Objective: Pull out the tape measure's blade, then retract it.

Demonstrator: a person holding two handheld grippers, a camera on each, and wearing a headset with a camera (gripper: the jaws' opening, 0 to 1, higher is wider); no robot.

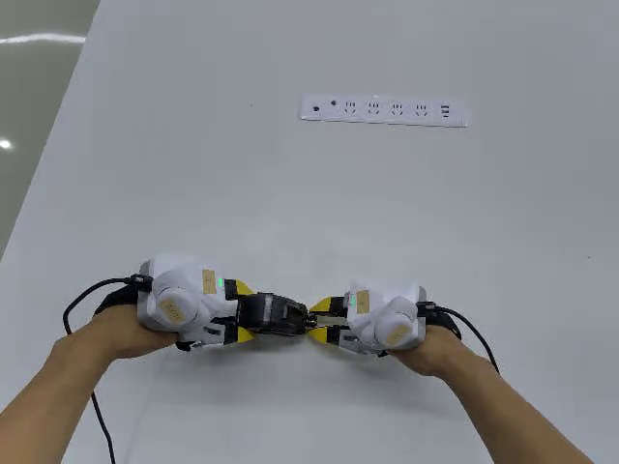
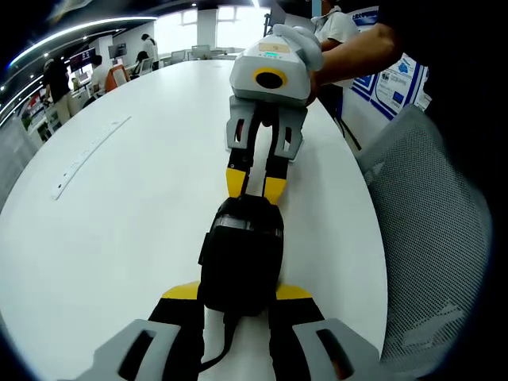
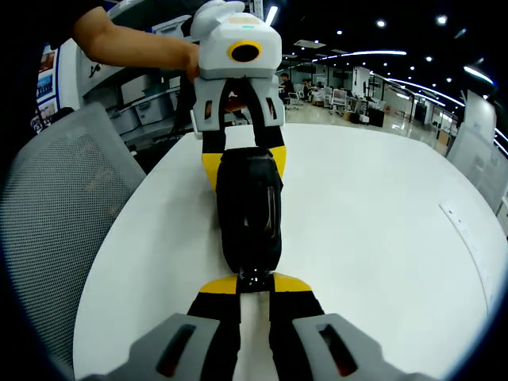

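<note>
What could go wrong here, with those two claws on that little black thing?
The right gripper pinches only the small blade tip; it could slip out on the pull and snap back. The left gripper clamps the tape measure near one end, so the case might twist or slide free on the smooth table.

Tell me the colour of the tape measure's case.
Black. The right gripper view shows it best: the tape measure is plain black along its case.
</note>
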